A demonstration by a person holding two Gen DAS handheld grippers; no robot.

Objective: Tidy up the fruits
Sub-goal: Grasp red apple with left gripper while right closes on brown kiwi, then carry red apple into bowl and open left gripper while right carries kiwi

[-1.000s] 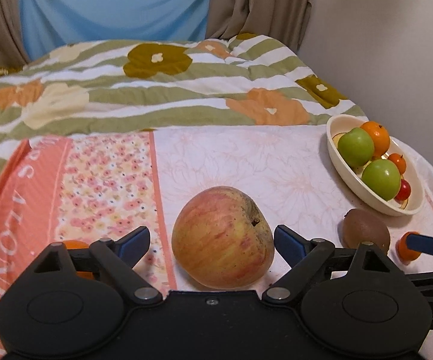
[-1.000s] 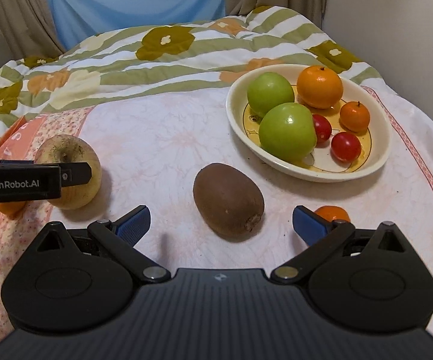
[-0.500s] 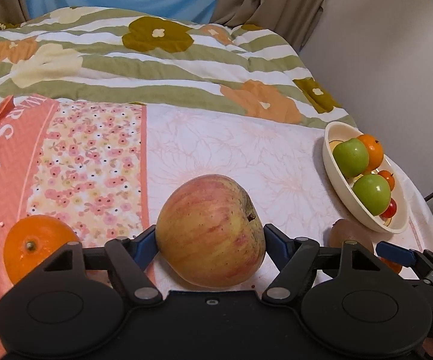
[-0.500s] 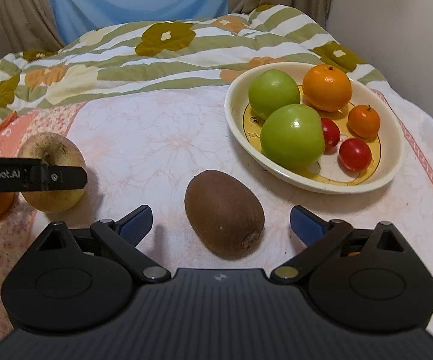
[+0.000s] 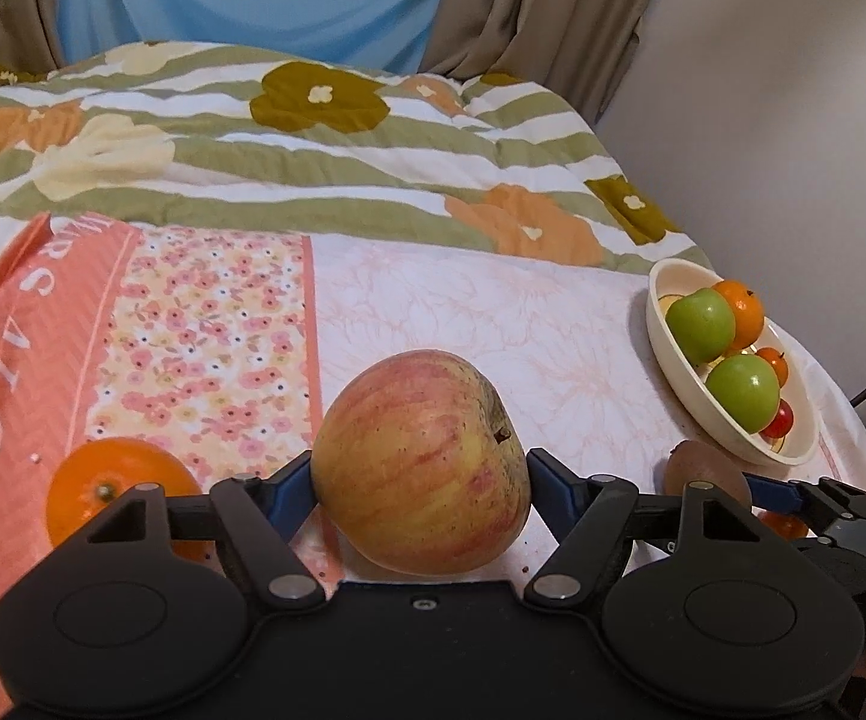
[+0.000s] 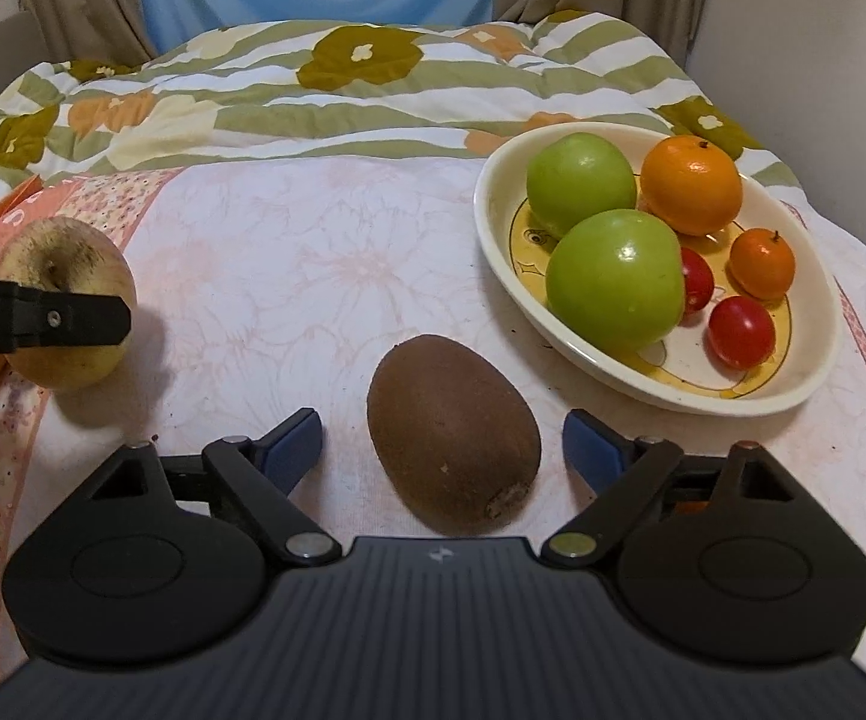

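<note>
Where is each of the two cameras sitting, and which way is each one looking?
Left wrist: on the left gripper, looking down along its fingers, which clamp the red-yellow apple.
Right wrist: on the right gripper, angled down at the kiwi between open fingers; the left gripper's finger crosses its left edge.
Shared: apple, kiwi, fruit bowl, floral cloth.

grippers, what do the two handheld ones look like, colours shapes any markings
Both look alike. The left gripper and right gripper each have a matte black plastic body with two rounded lobes, black linkage arms with silver pivot pins, and blue fingertips. The right body has ribbed grooves and a small light logo. Seen from the right wrist view, the left one's side carries white lettering, cut off at the edge.
</note>
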